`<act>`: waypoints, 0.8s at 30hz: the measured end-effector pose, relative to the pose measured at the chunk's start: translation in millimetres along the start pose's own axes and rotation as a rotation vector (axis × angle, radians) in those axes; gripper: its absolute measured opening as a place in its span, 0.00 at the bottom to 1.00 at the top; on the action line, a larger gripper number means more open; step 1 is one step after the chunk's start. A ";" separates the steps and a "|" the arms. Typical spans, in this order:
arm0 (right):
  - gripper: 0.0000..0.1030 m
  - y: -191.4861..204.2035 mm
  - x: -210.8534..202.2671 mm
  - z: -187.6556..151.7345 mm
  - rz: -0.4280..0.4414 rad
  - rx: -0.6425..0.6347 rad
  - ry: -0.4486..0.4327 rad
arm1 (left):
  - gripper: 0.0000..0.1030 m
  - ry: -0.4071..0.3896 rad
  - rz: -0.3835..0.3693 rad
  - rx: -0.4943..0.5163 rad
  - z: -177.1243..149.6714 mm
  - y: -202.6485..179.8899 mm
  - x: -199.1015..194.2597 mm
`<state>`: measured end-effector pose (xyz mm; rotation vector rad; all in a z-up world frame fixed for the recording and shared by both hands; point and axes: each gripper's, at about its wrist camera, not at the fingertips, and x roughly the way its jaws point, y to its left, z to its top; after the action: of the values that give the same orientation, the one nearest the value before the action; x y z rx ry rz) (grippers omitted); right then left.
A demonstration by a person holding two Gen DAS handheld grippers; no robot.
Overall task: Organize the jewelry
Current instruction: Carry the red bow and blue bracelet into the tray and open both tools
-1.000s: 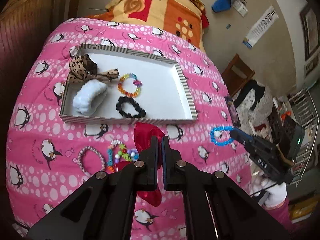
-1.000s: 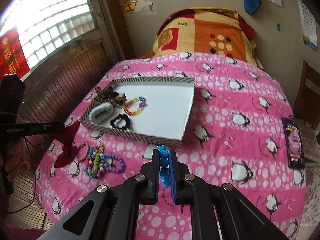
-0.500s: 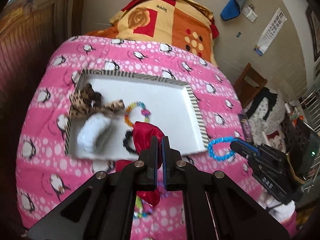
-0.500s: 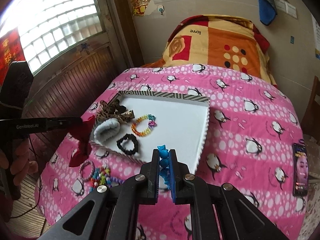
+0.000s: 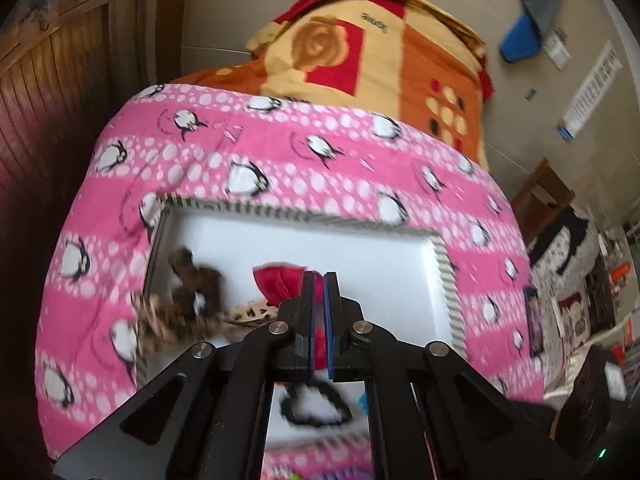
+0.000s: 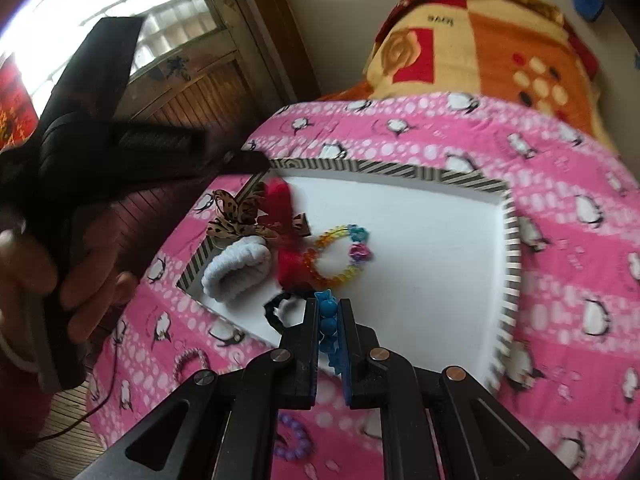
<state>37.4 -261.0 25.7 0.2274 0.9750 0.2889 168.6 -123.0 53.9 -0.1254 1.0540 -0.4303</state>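
A white tray with a striped rim [image 5: 448, 280] [image 6: 512, 240] lies on the pink penguin bedspread. My left gripper [image 5: 319, 280] is shut on a red bow [image 5: 280, 282] and hangs over the tray's left half; the right wrist view shows the same red bow [image 6: 282, 216] dangling from it above the tray. My right gripper [image 6: 329, 306] is shut on a blue bead bracelet [image 6: 329, 316] over the tray's near edge. Inside the tray lie a leopard bow [image 6: 234, 216], a white fluffy scrunchie [image 6: 236, 268], a rainbow bead bracelet [image 6: 340, 256] and a black scrunchie [image 6: 280, 312] [image 5: 316, 404].
More bead bracelets [image 6: 294, 440] lie on the bedspread in front of the tray. A folded orange and yellow blanket [image 5: 380, 52] sits at the bed's head. A phone [image 5: 534, 320] rests near the bed's right edge. A wooden wall runs along the left side.
Both grippers have moved forward over the bed toward the tray. The red bow has come from in front of the tray to above it; the blue bracelet now hangs over the tray's near edge.
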 end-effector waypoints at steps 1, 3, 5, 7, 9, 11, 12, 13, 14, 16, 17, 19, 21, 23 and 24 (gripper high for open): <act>0.08 -3.5 6.7 1.9 0.005 0.012 0.008 | 0.02 0.000 0.008 -0.007 5.8 2.7 5.8; 0.08 -16.3 23.2 7.0 -0.007 0.047 0.027 | 0.02 0.004 0.025 -0.016 15.2 7.2 18.7; 0.08 -28.7 35.2 10.5 -0.025 0.077 0.043 | 0.02 0.018 0.036 -0.020 20.3 11.2 32.1; 0.08 -41.4 45.5 13.3 -0.044 0.103 0.056 | 0.02 0.035 0.039 -0.017 20.4 13.6 41.9; 0.08 -48.1 52.8 15.5 -0.060 0.111 0.061 | 0.02 0.045 0.050 -0.001 17.8 14.2 49.7; 0.08 -52.3 57.7 15.8 -0.071 0.119 0.065 | 0.02 0.057 0.061 0.012 14.3 14.6 56.2; 0.08 -54.2 60.4 15.7 -0.080 0.128 0.074 | 0.02 0.061 0.064 0.017 12.7 14.5 57.9; 0.08 -55.3 62.6 15.2 -0.085 0.134 0.084 | 0.02 0.064 0.072 0.026 10.5 14.3 59.8; 0.08 -56.5 64.9 14.8 -0.094 0.140 0.094 | 0.02 0.064 0.080 0.031 9.1 13.9 60.8; 0.30 -57.7 64.3 14.1 -0.102 0.140 0.093 | 0.03 0.062 0.094 0.042 6.0 13.4 61.8; 0.39 -58.0 63.2 13.9 -0.102 0.142 0.088 | 0.03 0.064 0.101 0.049 4.1 12.9 62.0; 0.42 -57.2 59.4 13.8 -0.091 0.145 0.083 | 0.06 0.069 0.113 0.057 1.2 12.8 61.1; 0.42 -53.4 51.5 13.0 -0.102 0.128 0.070 | 0.15 0.066 0.120 0.058 -1.5 12.9 58.7; 0.42 -49.6 44.8 12.2 -0.105 0.118 0.058 | 0.31 0.059 0.120 0.057 -4.8 12.8 53.8; 0.42 -47.5 41.6 11.9 -0.103 0.114 0.051 | 0.38 0.053 0.119 0.056 -6.3 12.5 51.1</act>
<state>76.0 -292.1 -15.2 0.2732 1.0514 0.1455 188.3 -131.5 5.4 -0.0015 1.0947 -0.3566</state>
